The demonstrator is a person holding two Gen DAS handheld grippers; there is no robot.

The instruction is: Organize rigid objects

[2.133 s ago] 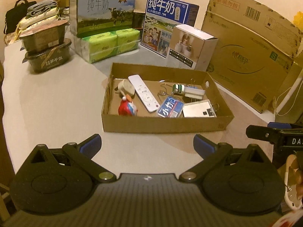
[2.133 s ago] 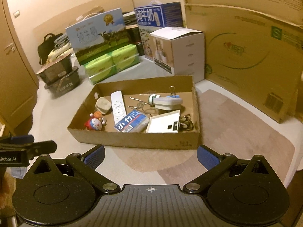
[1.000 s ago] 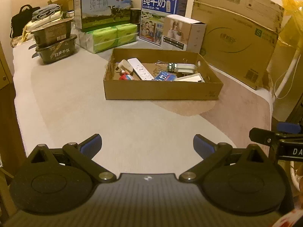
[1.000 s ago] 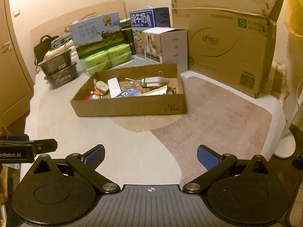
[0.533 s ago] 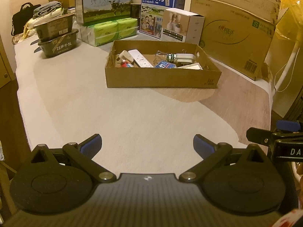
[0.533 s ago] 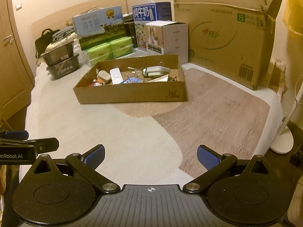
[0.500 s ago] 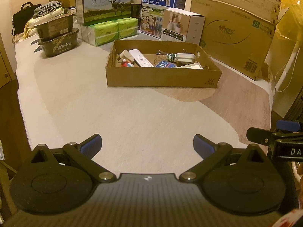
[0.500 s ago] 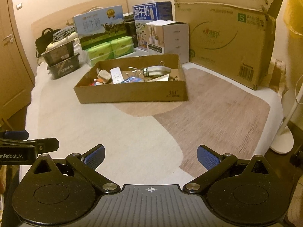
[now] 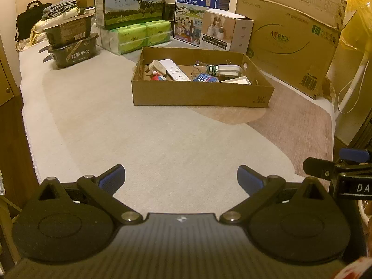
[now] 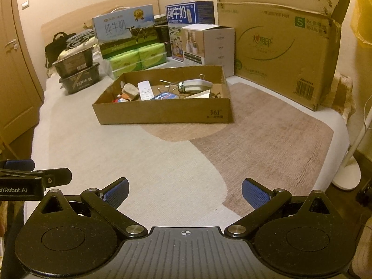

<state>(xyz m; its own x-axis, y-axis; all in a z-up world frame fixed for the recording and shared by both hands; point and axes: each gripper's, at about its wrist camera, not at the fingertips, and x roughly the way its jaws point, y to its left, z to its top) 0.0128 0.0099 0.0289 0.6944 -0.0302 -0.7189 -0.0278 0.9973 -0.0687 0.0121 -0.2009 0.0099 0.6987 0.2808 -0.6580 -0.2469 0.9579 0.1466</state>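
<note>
Both tongs (image 9: 180,176) (image 10: 185,190) backed away, gaping, from one cardboard tray (image 9: 200,95).

Wide open stretch of mat (image 9: 162,144) between both grippers and the shallow cardboard tray (image 10: 162,114), nothing lying on it. The tray's top is open, but its floor is crowded with a remote (image 9: 174,69), clips and small boxes, little bare room between them. Behind it a wall of goods: white box (image 10: 216,46), milk cartons (image 9: 130,2), green tissue packs (image 9: 141,36), closing the far side. Big cardboard box (image 10: 283,46) blocks the right; stacked dark tubs (image 9: 69,44) stand off to the left.
</note>
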